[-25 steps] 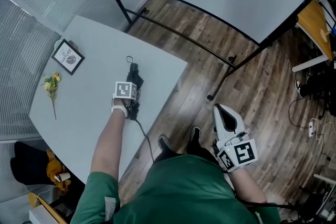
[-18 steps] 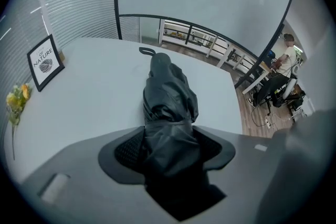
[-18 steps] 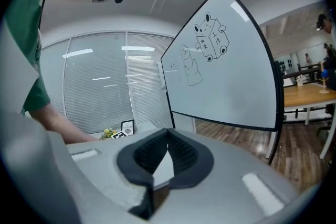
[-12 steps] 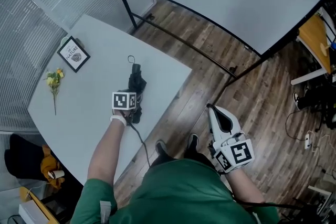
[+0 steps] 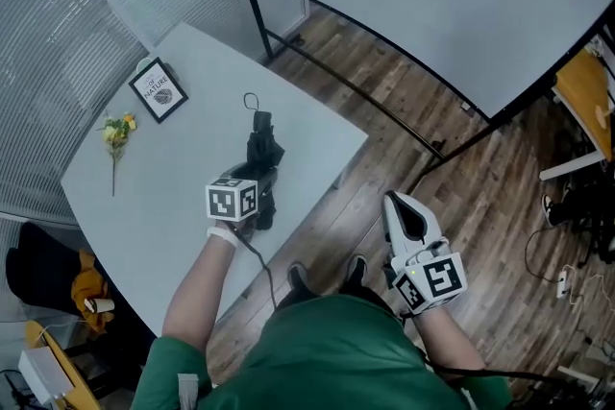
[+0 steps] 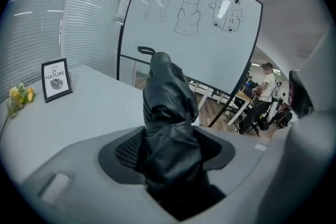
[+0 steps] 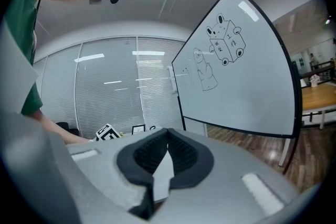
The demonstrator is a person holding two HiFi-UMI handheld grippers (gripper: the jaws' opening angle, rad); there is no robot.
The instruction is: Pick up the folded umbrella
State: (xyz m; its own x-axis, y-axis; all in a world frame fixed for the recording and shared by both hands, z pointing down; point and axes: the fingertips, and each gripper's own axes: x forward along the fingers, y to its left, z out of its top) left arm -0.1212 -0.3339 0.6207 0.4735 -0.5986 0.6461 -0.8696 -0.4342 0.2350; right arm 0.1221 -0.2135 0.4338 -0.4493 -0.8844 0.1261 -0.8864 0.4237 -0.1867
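At the far left, window blinds (image 5: 58, 43) run along the wall. Beside them a pale tabletop (image 5: 173, 206) carries a yellow flower (image 5: 117, 132) lying flat near its left edge and, just beyond it, a small framed picture (image 5: 159, 90).

Nearer the middle of the tabletop, the left hand-held gripper (image 5: 258, 195) is clamped on the folded umbrella (image 5: 261, 149). The left gripper view shows the black fabric squeezed between both dark pads. The umbrella sticks out past the jaws with its far end tilted upward over the tabletop, and a thin wrist loop (image 5: 252, 101) shows at its tip. Whether its near end touches the surface cannot be told. The marker cube (image 5: 233, 200) sits over the person's left hand, and a green sleeve (image 5: 183, 350) follows the arm back.

Behind the tabletop stands a whiteboard (image 5: 432, 5) on a black frame, with line drawings on it. A wooden floor (image 5: 384, 139) lies below.

To the right, well apart from the tabletop, the right hand-held gripper (image 5: 396, 205) hangs over the floor beside the person's body. Its pads meet at the tips with nothing between them.
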